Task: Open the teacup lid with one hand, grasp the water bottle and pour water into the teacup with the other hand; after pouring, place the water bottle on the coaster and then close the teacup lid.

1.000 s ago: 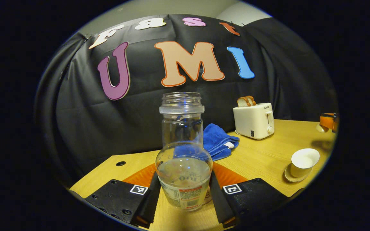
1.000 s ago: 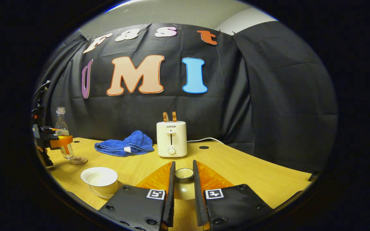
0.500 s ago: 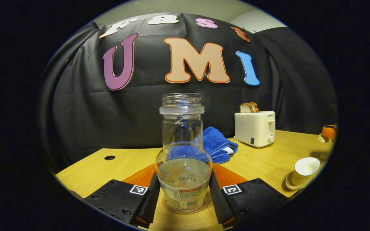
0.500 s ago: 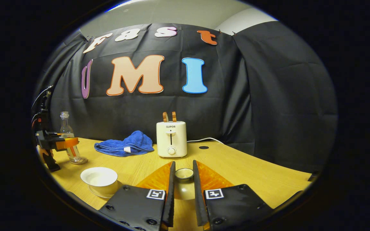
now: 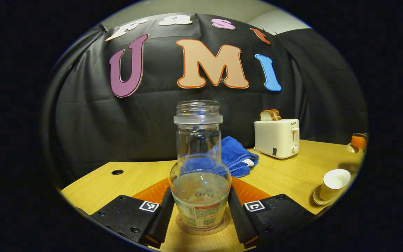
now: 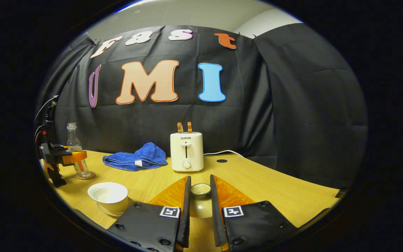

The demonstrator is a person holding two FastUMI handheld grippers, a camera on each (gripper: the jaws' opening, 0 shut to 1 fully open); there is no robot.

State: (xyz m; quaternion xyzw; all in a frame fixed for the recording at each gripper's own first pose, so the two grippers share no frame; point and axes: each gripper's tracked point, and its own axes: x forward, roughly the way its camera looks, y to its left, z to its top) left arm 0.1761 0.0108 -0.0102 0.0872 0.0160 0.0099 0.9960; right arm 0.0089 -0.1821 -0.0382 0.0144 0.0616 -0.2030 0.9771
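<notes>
Left tool [image 5: 199,213] clamped on water bottle [image 5: 199,168] atop coaster [image 5: 203,229]; right tool [image 6: 198,213] gripping teacup lid [image 6: 200,204]; teacup [image 6: 108,196] uncovered.

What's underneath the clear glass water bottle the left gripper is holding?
A round brown coaster lies under the clear glass water bottle, its rim showing around the base on the wooden table. Its middle is covered by the bottle. The left gripper flanks the bottle.

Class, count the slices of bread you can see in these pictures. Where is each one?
2. Both bread slices stand side by side in the slots on top of the white toaster, at the back of the table beside the blue towel. None seen elsewhere.
</notes>
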